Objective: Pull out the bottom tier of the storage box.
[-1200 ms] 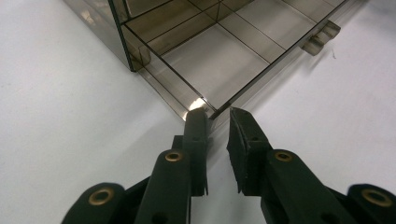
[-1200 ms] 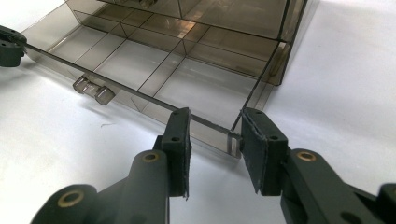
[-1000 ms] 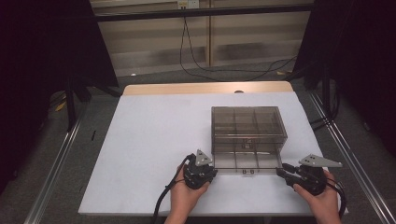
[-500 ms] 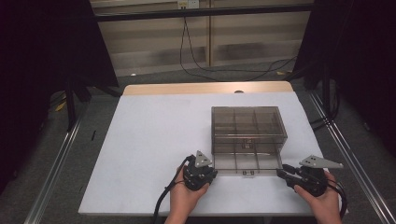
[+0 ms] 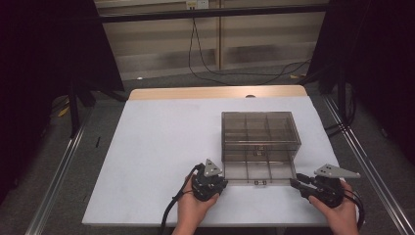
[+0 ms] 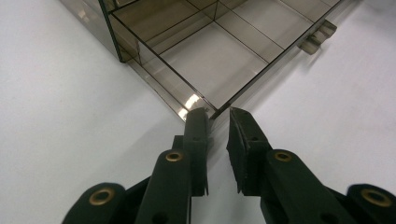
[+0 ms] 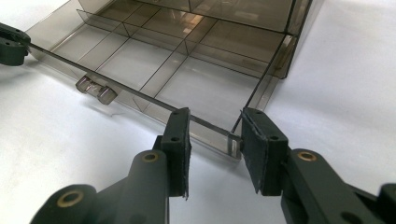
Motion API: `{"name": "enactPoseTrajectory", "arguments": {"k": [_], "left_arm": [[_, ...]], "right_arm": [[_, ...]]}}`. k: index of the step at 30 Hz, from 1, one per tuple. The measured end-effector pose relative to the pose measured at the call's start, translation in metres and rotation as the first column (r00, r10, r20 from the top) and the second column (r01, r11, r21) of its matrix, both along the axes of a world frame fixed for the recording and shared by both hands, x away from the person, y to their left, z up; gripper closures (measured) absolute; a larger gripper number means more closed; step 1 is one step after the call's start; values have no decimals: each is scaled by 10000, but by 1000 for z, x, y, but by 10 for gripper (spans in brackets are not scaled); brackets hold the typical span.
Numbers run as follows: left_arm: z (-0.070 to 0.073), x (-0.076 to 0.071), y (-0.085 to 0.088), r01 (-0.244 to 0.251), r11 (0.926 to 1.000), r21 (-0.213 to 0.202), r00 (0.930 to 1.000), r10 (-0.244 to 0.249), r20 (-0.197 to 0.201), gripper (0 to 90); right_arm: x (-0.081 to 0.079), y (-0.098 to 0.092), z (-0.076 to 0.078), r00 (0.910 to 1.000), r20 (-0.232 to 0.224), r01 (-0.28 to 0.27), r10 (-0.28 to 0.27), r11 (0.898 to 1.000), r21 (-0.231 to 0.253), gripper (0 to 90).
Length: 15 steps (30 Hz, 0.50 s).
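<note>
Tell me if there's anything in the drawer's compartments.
No. In the right gripper view the drawer is pulled out and each compartment on view shows just bare tinted plastic.

The box (image 5: 259, 142) is smoky brown see-through plastic. The table (image 5: 161, 147) is plain white with a light wood strip (image 5: 215, 92). Both grippers (image 5: 208, 183) (image 5: 313, 188) are black.

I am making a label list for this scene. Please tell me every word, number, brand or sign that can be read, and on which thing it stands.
None: no readable text on the smoky clear box, its pulled-out drawer, the white table or either gripper.
Small pale plate on the far wall: too small and blurred to read.
</note>
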<state>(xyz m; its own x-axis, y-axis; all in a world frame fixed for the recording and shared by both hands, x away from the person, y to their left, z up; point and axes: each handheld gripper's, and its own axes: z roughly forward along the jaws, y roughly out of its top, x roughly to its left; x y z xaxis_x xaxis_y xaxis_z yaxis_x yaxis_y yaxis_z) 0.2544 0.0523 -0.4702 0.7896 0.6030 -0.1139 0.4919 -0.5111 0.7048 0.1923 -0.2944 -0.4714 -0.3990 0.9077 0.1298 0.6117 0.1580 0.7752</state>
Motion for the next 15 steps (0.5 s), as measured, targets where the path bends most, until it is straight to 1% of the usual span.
{"name": "enactPoseTrajectory", "arguments": {"k": [2, 5, 6, 7, 9, 10, 15], "left_arm": [[1, 0, 1, 98, 9999, 38, 10000, -98, -14, 778], [0, -1, 1, 50, 10000, -45, 10000, -50, -36, 779], [0, -1, 1, 51, 10000, -1, 10000, -51, -25, 779], [0, -2, 1, 14, 10000, -67, 10000, -14, -8, 779], [0, -2, 1, 74, 10000, 21, 10000, -74, -21, 778], [-1, -2, 1, 60, 10000, -41, 10000, -61, -16, 778], [-1, -3, 1, 40, 10000, -75, 10000, -40, -39, 778]], "right_arm": [[0, 0, 0, 10000, 0, -11, 11, 10000, -5, 635], [-1, 0, 1, 10000, 18, -23, 23, 10000, -27, 635], [-1, 0, 1, 10000, 10, -20, 20, 10000, -28, 635], [-1, 0, 1, 10000, 7, -20, 20, 10000, -33, 635], [-1, 0, 0, 10000, -27, -12, 12, 10000, -31, 634], [-2, 0, 0, 10000, -53, -7, 7, 10000, -34, 633], [-2, 0, 0, 10000, -68, -44, 44, 10000, -10, 630]]}}
